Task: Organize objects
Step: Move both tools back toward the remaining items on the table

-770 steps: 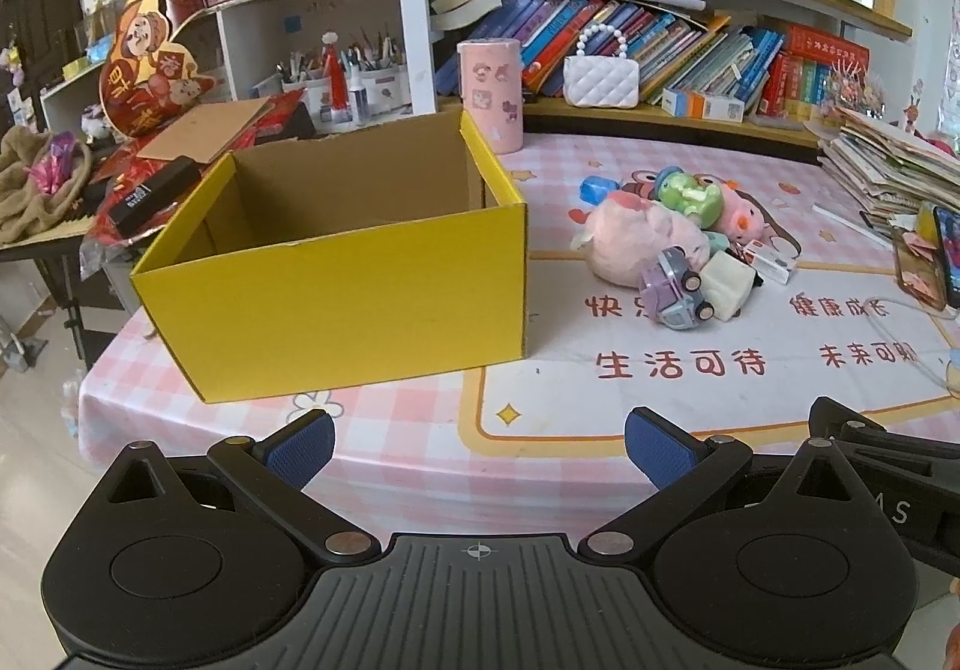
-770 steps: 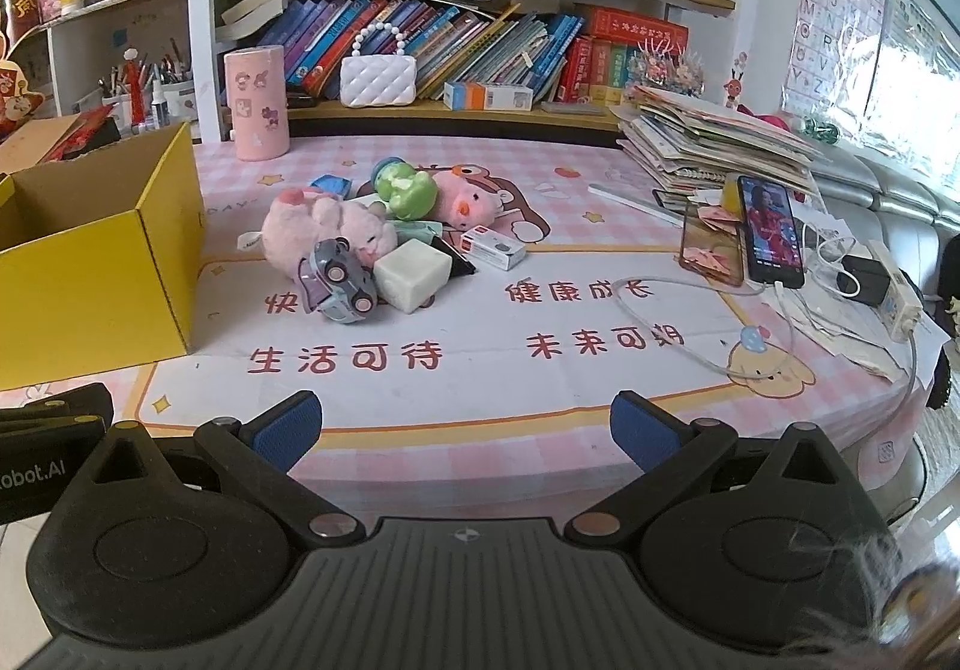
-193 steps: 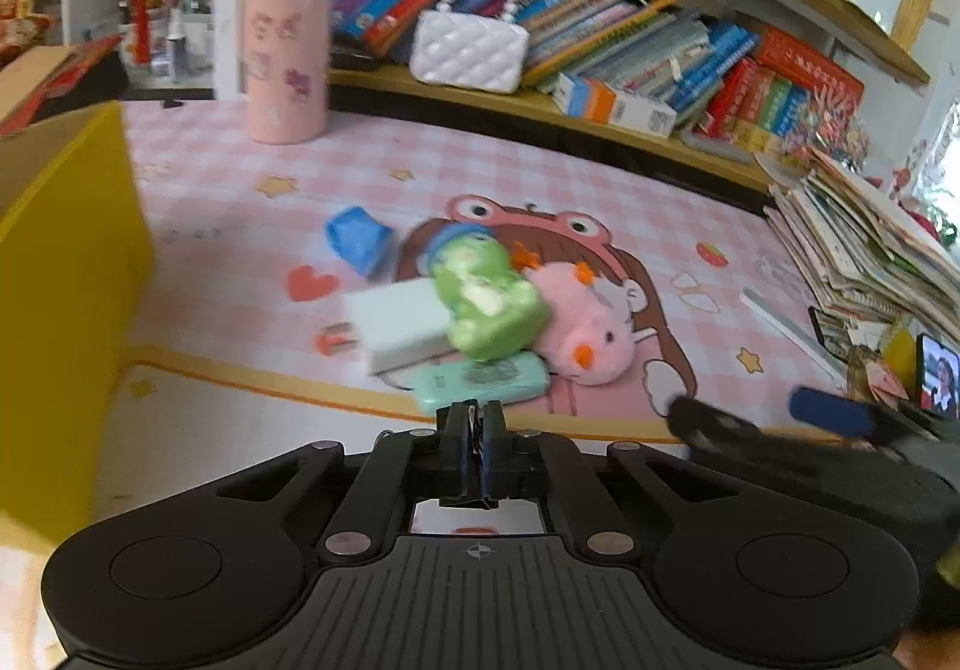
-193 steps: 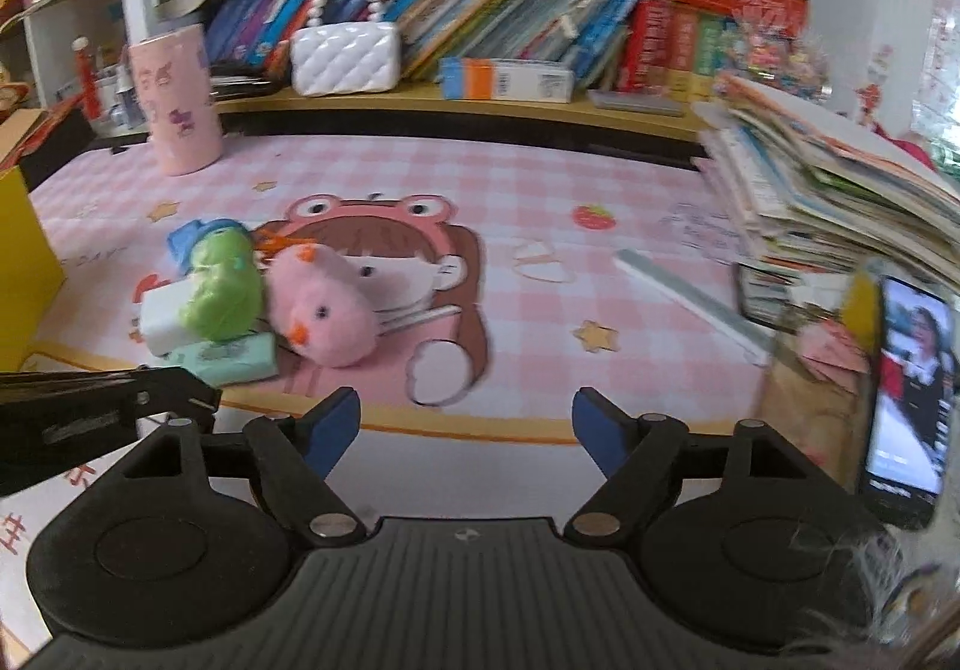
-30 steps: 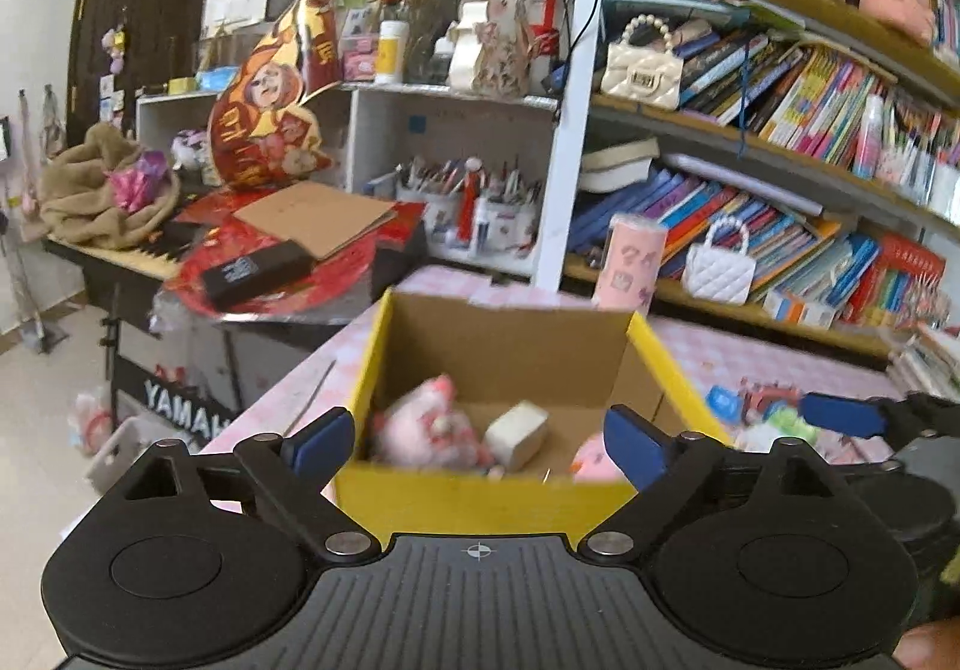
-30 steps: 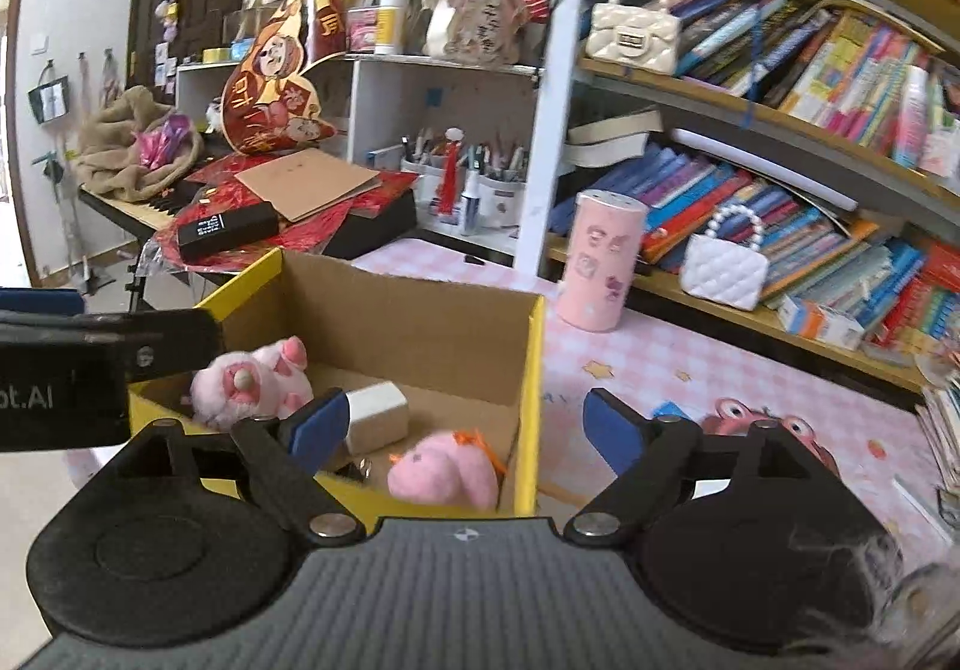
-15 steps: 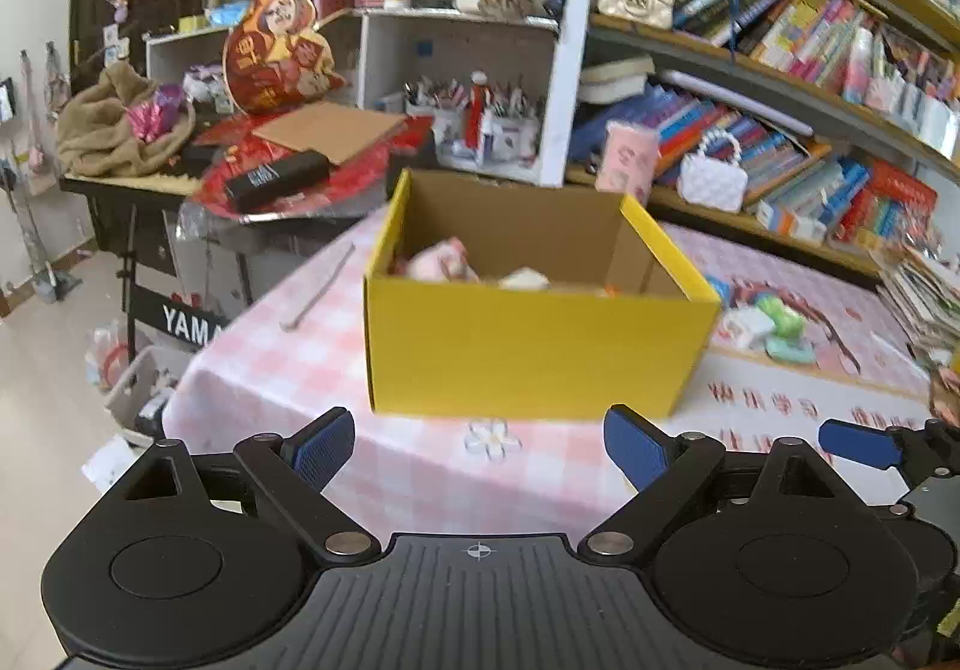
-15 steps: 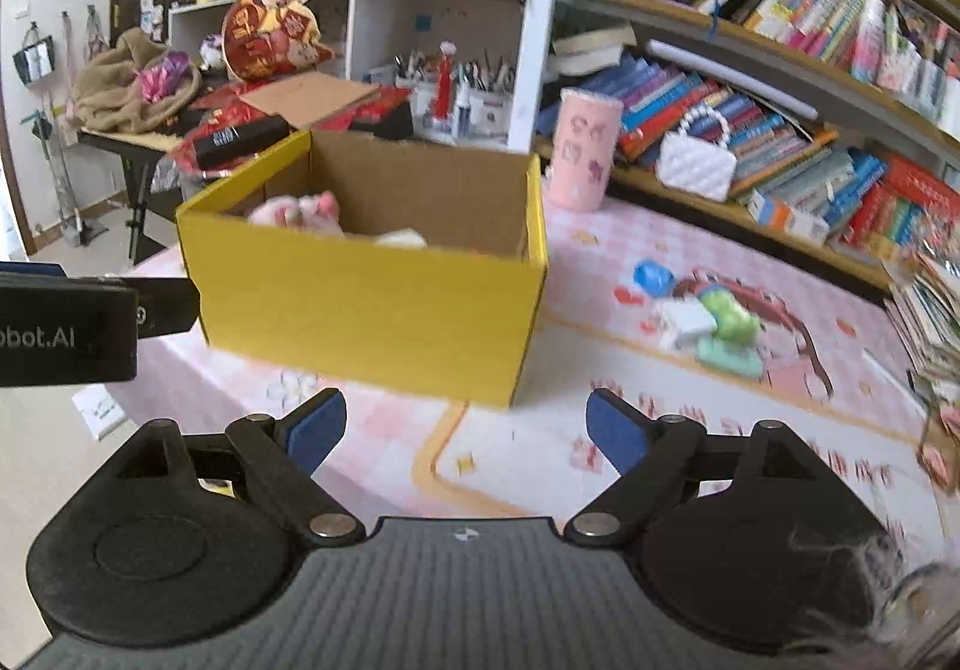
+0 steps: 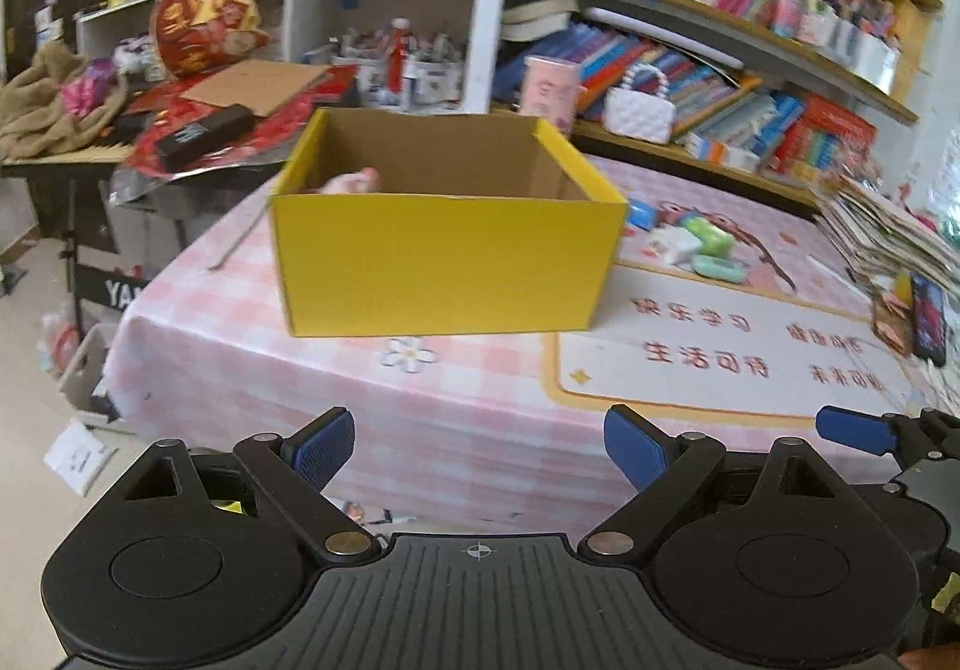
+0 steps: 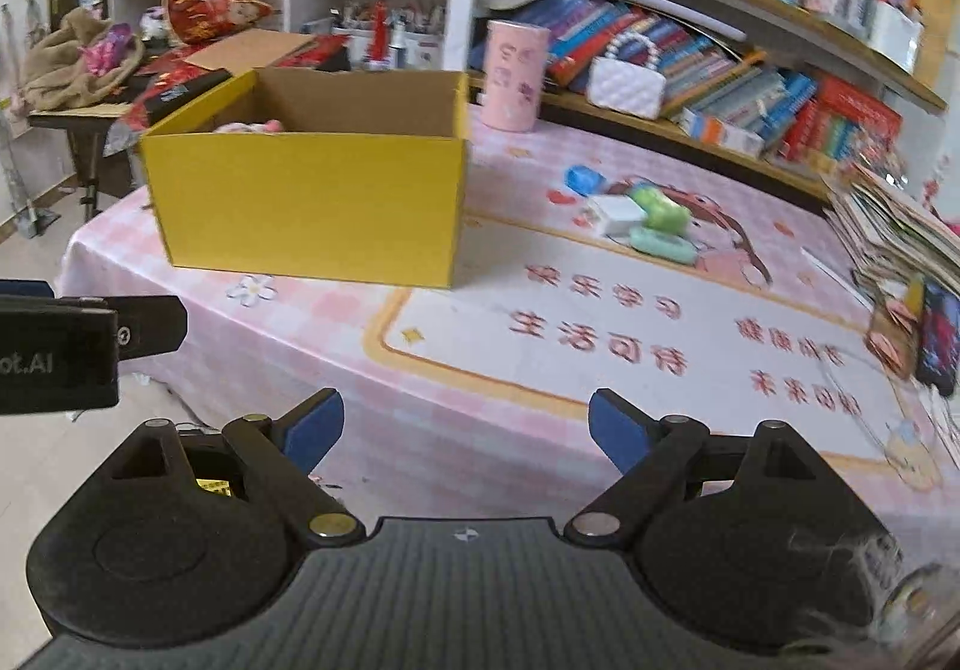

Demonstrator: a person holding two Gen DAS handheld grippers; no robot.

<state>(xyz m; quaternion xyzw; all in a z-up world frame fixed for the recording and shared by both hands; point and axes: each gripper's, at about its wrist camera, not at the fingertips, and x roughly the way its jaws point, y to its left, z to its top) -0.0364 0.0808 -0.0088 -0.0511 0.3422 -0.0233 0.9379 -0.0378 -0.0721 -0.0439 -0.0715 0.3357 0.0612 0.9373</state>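
A yellow cardboard box (image 9: 444,262) stands on the pink checked table; it also shows in the right wrist view (image 10: 306,208). A pink plush (image 9: 354,182) peeks over its rim. Beyond the box lie a blue piece (image 10: 584,179), a white block (image 10: 615,212), a green toy (image 10: 660,206) and a mint case (image 10: 663,244). My left gripper (image 9: 477,448) is open and empty, held off the table's near edge. My right gripper (image 10: 465,427) is open and empty, also back from the table edge.
A pink cup (image 10: 516,75) and a white handbag (image 10: 627,84) stand by the bookshelf at the back. A stack of books (image 10: 894,238) and a phone (image 10: 942,346) lie at the right. A cluttered side desk (image 9: 180,129) stands at the left.
Both grippers have pulled back and down from above the box to off the table's near edge. The box's contents are now mostly hidden behind its front wall.
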